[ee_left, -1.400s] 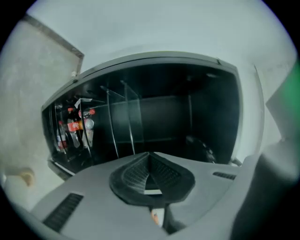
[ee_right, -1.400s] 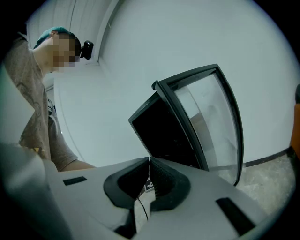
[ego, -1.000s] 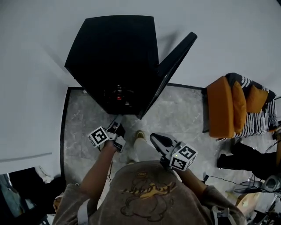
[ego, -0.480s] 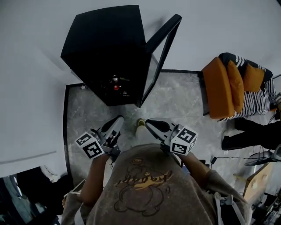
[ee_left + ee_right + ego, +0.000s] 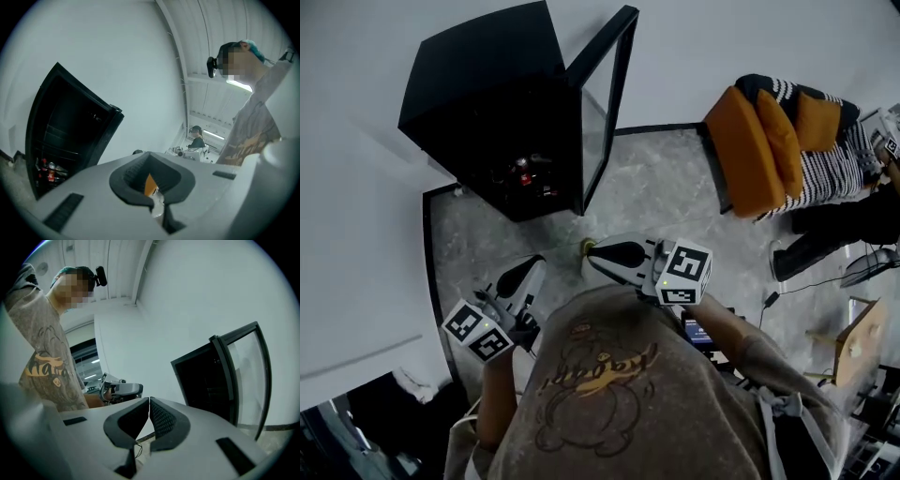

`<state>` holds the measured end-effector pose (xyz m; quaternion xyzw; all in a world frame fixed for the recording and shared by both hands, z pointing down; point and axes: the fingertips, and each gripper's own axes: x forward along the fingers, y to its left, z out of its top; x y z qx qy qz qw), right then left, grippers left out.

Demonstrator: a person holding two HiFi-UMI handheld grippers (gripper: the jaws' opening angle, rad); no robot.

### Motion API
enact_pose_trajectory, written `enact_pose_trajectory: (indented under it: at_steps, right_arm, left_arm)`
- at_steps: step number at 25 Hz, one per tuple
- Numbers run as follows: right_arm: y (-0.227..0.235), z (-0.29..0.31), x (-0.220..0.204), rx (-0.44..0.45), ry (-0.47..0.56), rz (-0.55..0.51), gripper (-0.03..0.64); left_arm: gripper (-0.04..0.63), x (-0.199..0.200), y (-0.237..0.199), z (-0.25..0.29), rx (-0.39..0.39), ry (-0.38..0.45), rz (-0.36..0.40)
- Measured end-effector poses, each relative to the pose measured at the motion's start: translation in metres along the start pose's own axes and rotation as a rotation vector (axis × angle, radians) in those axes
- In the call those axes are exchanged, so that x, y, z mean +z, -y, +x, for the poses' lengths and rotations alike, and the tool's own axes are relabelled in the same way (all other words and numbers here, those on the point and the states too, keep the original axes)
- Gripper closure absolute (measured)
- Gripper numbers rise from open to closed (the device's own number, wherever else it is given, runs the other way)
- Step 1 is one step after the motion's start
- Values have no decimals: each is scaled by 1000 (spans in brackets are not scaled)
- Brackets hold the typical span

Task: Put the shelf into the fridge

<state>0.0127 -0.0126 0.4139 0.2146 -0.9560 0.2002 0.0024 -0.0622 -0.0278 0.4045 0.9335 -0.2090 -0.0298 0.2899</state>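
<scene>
The black fridge (image 5: 492,112) stands against the white wall with its glass door (image 5: 605,103) swung open. A few small bottles (image 5: 525,173) sit low inside it, and they show again in the left gripper view as bottles (image 5: 47,168) below faint rack lines. I see no loose shelf in any view. My left gripper (image 5: 534,264) is shut and empty, held near my body and short of the fridge (image 5: 70,140). My right gripper (image 5: 592,258) is also shut and empty, pointing at the fridge (image 5: 206,380) and its door (image 5: 243,376). The left gripper (image 5: 119,389) shows in the right gripper view.
An orange chair (image 5: 759,150) with striped cushions stands to the right on the marble floor (image 5: 666,206). A person's dark legs (image 5: 834,234) reach in at the right edge. A cable (image 5: 769,300) and a wooden piece (image 5: 855,342) lie nearby.
Both grippers have drawn back from the fridge toward my body. The left one moved down and left in the picture and rolled. The fridge now lies further left and farther off.
</scene>
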Motion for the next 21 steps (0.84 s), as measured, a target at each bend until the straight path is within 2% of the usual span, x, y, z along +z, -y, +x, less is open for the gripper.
enact_pose_trajectory:
  at_steps: [8,12,17,21]
  right_arm:
    - [-13,-3,3,55,-53,-56,595]
    - [-13,-10,1,72,-64,-39,595]
    - [-12,-8,0,97,-78,-44,595]
    - [-15,-9,-3,131,-96,-50,595]
  left_arm:
    - [591,-13,0,-5,2,-38,12]
    - [591,-25,1,-2,12,-82,32]
    - [591,-33,-6,-5,28,-93,7]
    - [591,-47,-10,-12,72,-101,-14]
